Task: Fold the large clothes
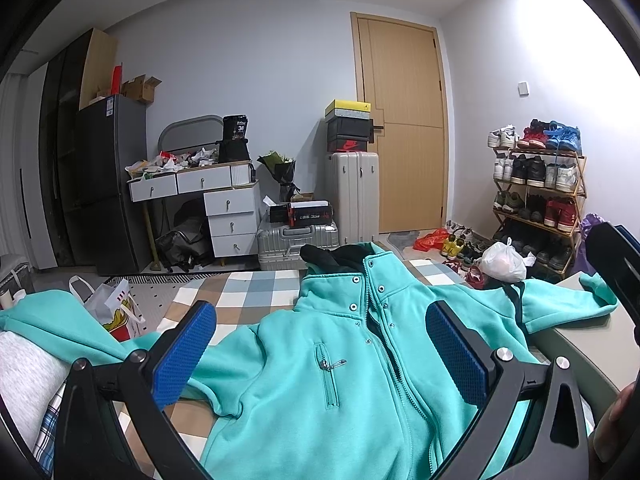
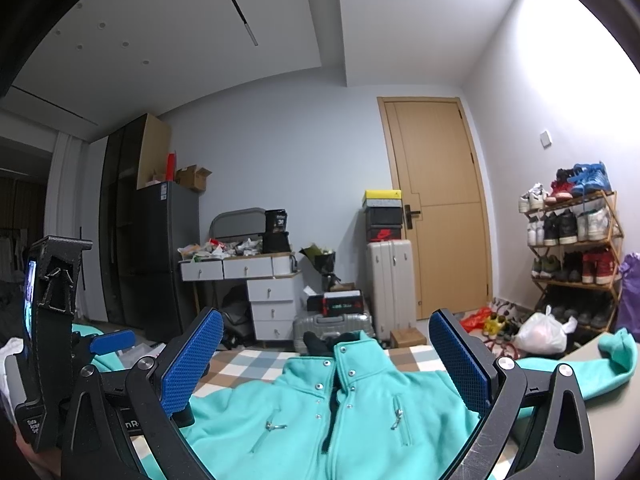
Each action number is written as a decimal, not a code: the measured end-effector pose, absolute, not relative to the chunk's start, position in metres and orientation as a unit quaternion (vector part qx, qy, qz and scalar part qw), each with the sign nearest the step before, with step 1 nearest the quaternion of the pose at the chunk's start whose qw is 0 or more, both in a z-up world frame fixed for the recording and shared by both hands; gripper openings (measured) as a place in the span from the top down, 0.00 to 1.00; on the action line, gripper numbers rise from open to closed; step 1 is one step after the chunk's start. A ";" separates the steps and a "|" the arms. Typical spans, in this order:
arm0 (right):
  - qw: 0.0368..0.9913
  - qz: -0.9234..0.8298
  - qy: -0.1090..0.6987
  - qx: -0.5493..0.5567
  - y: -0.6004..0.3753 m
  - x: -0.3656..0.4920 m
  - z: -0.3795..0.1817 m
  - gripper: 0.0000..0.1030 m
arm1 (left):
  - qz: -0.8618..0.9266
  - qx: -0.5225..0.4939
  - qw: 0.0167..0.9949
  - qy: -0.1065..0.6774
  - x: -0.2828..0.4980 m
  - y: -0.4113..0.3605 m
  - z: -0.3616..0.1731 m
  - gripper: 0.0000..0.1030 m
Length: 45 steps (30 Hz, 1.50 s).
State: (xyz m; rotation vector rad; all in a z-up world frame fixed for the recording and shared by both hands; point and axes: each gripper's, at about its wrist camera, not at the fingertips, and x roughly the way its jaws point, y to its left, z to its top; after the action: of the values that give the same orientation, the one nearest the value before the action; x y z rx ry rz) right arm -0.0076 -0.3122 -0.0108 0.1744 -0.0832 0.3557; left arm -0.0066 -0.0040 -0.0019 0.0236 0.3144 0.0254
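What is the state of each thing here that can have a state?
Left claw: open, holding nothing.
Right claw: open, holding nothing.
Teal jacket: spread flat, front up, not yet folded, sleeves out.
Door: closed.
Desk drawers: closed.
Upright suitcase: closed.

Left gripper (image 1: 320,344) and right gripper (image 2: 326,354): jaws spread wide.
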 end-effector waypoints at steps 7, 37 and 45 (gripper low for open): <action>0.980 0.175 -0.043 0.083 -0.312 -0.009 -0.012 0.00 | 0.010 0.014 0.987 0.161 -0.006 -0.005 -0.003 0.01; 0.857 -0.127 0.484 0.120 -0.701 0.324 -0.111 0.27 | -0.002 0.138 0.954 0.266 0.023 -0.039 -0.058 0.01; 0.841 -0.122 0.526 0.050 -0.683 0.328 -0.133 0.78 | -0.002 0.125 0.954 0.274 0.023 -0.039 -0.055 0.01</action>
State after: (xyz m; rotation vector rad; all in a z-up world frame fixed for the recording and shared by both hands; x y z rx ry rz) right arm 0.3277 -0.6830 -0.1333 0.1066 1.1108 -0.2570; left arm 0.0232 -0.0393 -0.0545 0.2543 0.5564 -0.0031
